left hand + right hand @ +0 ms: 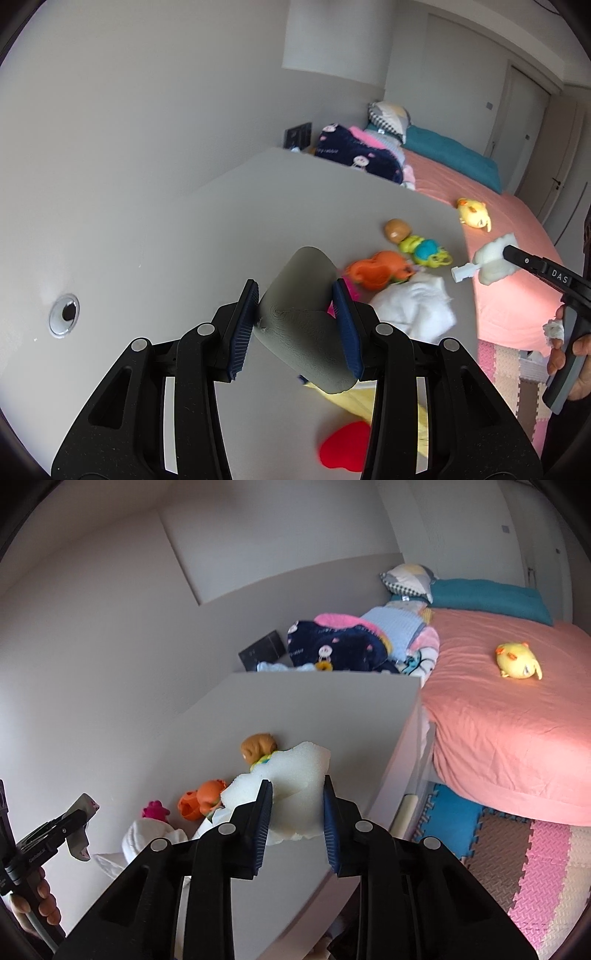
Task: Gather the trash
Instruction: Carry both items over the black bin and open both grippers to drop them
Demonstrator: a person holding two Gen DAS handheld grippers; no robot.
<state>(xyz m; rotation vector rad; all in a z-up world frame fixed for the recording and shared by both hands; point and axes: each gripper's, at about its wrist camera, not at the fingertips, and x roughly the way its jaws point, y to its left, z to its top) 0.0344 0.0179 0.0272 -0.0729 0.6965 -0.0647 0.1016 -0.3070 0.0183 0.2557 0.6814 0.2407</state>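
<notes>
We see the grey tabletop (184, 240) in the middle of the left wrist frame. On it, at right, the orange plastic toy (376, 271) lies just left of the green and blue toy (424, 251). The round brown toy head (397, 229) sits just above them, the crumpled white cloth (417, 310) below. The pink bed (517, 258) lies at far right, with the yellow plush chick (474, 214) on it.
</notes>
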